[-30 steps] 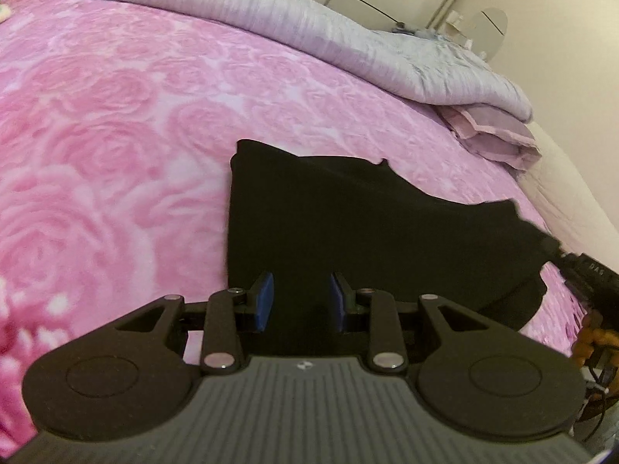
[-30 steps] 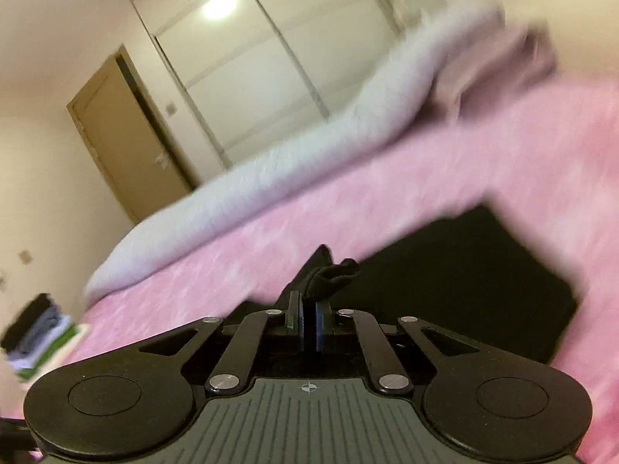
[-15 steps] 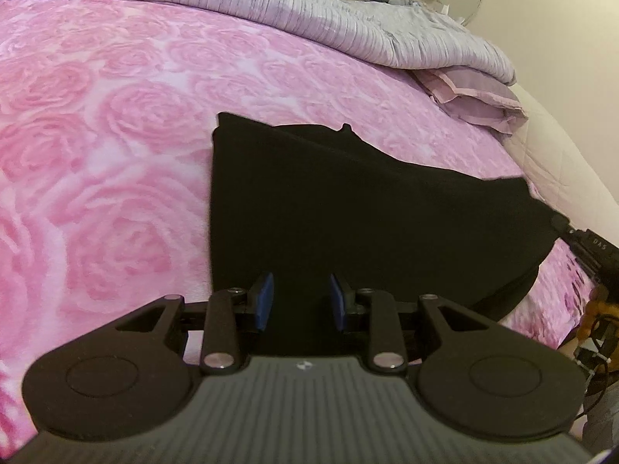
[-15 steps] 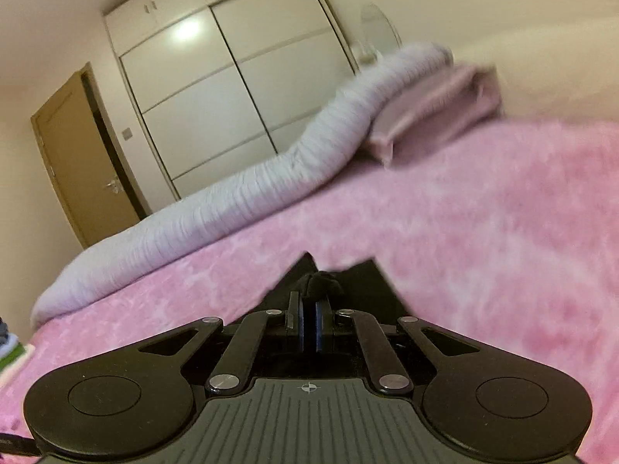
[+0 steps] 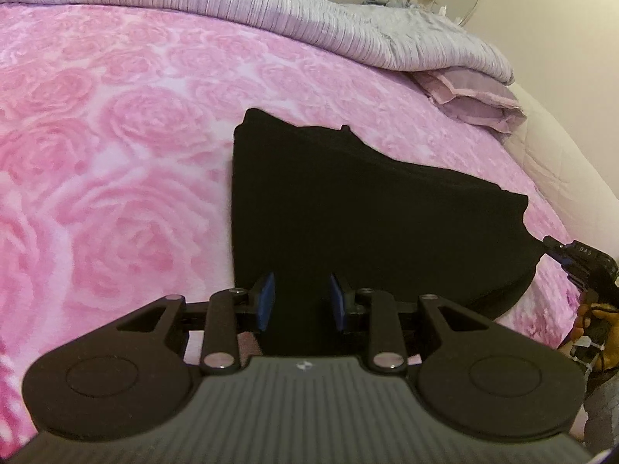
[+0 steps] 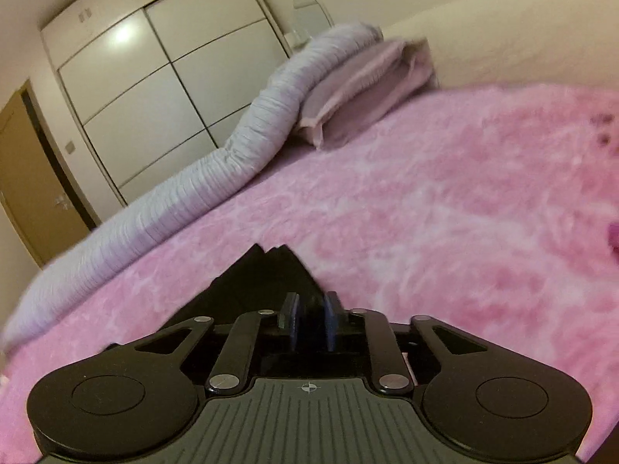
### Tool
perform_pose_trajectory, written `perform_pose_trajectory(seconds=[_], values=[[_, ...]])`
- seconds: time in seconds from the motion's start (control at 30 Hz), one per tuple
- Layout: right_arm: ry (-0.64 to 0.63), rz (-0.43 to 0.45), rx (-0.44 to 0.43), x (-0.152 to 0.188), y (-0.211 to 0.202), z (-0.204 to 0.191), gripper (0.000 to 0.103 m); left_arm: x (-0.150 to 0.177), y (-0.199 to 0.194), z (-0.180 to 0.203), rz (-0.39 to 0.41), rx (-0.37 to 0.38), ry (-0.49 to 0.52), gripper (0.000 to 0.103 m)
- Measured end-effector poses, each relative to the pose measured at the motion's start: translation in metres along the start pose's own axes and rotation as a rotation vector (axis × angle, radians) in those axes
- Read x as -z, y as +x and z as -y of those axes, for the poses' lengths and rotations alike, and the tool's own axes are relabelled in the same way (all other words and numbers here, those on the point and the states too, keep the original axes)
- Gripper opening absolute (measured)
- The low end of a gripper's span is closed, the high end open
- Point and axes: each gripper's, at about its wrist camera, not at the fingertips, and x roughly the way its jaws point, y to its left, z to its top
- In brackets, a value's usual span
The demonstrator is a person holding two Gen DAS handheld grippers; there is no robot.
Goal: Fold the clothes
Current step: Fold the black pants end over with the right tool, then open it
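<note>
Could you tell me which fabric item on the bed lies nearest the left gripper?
The black folded garment, directly ahead of the open left gripper; the grey ribbed duvet and lilac pillow lie along the pink rose blanket's far edge.

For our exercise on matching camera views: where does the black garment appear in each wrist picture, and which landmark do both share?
Left wrist: the black garment fills the centre, spread on the pink bedspread.
Right wrist: only a dark wedge at lower centre.
Shared landmark: the lilac pillow.
</note>
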Motion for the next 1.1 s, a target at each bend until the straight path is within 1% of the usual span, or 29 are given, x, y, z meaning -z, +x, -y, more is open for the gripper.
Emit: perform_pose_trajectory(seconds=[0.07,0.13,0.2,0.27,0.33,0.37,0.4,0.43,0.47,0.57,0.63,0.67,0.73,0.8,0.9,1.1], values=[[-0.015,-0.050,0.044,0.000,0.013,0.003,0.020,0.002,0.004,0.003,-0.006,-0.028,0.034,0.020],[-0.028,-0.087,0.079,-0.001,0.022,0.005,0.020,0.002,-0.002,0.005,0.005,-0.038,0.046,0.020],[-0.032,-0.066,0.070,-0.005,0.009,0.000,0.020,0.003,-0.013,0.005,0.031,-0.026,0.039,0.021],[-0.068,-0.058,0.033,-0.002,-0.002,-0.010,0.020,0.004,-0.025,0.004,0.060,-0.013,0.030,0.021],[-0.104,-0.049,-0.005,0.001,-0.013,-0.020,0.020,0.008,-0.025,0.001,0.042,-0.004,0.016,0.022],[-0.123,-0.060,-0.015,0.004,-0.014,-0.024,0.020,0.011,-0.019,0.000,0.009,-0.012,0.014,0.022],[-0.140,-0.106,-0.002,0.011,-0.007,-0.025,0.020,0.015,-0.012,-0.001,-0.019,-0.021,0.019,0.022],[-0.149,-0.151,0.026,0.017,0.002,-0.025,0.020,0.018,-0.008,-0.003,-0.016,-0.031,0.023,0.025],[-0.150,-0.170,0.042,0.022,0.004,-0.026,0.020,0.019,-0.010,-0.004,-0.011,-0.044,0.019,0.026],[-0.155,-0.152,0.030,0.026,-0.015,-0.035,0.021,0.021,-0.026,-0.004,0.014,-0.062,0.006,0.025],[-0.172,-0.144,-0.009,0.031,-0.032,-0.044,0.021,0.025,-0.038,-0.002,0.030,-0.074,0.009,0.025],[-0.186,-0.146,-0.030,0.036,-0.040,-0.049,0.021,0.028,-0.042,-0.001,0.024,-0.097,0.007,0.025],[-0.217,-0.181,-0.040,0.050,-0.052,-0.059,0.021,0.036,-0.049,0.002,0.003,-0.160,0.001,0.025],[-0.243,-0.262,-0.001,0.068,-0.058,-0.072,0.021,0.044,-0.057,0.006,-0.015,-0.230,0.001,0.025],[-0.263,-0.301,0.016,0.088,-0.074,-0.091,0.021,0.055,-0.070,0.016,-0.014,-0.289,0.029,0.025],[-0.346,-0.290,0.004,0.103,-0.102,-0.127,0.023,0.069,-0.096,0.038,0.031,-0.311,0.084,0.027]])
